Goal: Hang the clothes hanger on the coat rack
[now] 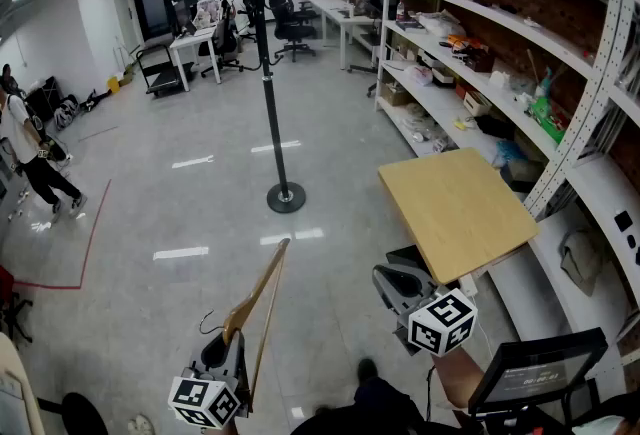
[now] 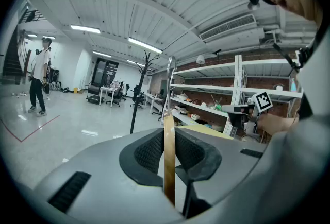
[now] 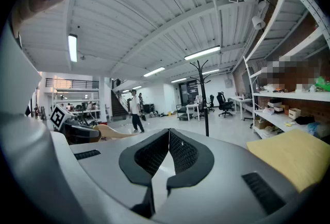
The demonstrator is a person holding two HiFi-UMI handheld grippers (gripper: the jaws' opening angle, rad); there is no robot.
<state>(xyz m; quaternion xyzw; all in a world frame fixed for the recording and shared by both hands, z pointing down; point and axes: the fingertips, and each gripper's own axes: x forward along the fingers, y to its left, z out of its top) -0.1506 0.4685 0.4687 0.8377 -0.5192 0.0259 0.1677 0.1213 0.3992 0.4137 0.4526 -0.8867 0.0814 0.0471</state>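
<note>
A wooden clothes hanger (image 1: 262, 295) points up and away from my left gripper (image 1: 226, 348), which is shut on its lower end at the bottom left of the head view. In the left gripper view the hanger's wood (image 2: 168, 158) stands edge-on, pinched between the dark pads. The black coat rack (image 1: 270, 93) stands on the floor well ahead, its round base (image 1: 285, 197) beyond the hanger's tip, its hooks bare. My right gripper (image 1: 386, 276) hovers to the right, beside the table; its jaws (image 3: 168, 134) meet at the tips with nothing between them.
A light wooden table (image 1: 455, 208) sits right of my right gripper. White shelving (image 1: 480, 73) loaded with clutter runs along the right wall. A person (image 1: 28, 158) stands at the far left. Desks and office chairs (image 1: 215, 38) are at the back. A dark screen (image 1: 535, 371) sits bottom right.
</note>
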